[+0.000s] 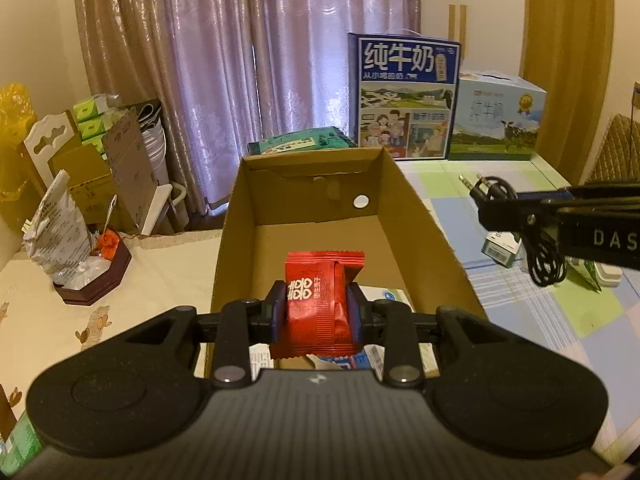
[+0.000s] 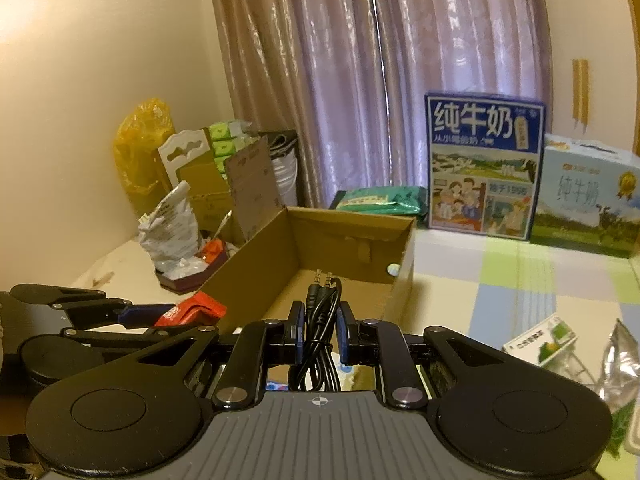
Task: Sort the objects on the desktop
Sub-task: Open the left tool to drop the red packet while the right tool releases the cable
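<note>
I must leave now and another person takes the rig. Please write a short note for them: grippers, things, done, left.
Left gripper: shut on a red packet, held over the cardboard box.
Right gripper: shut on a coiled black cable, near the box's right side.
Done: a few small packs already lie at the near end of the box.
Left: release the packet and cable into the box, then sort the green carton and the foil bag on the table.
</note>
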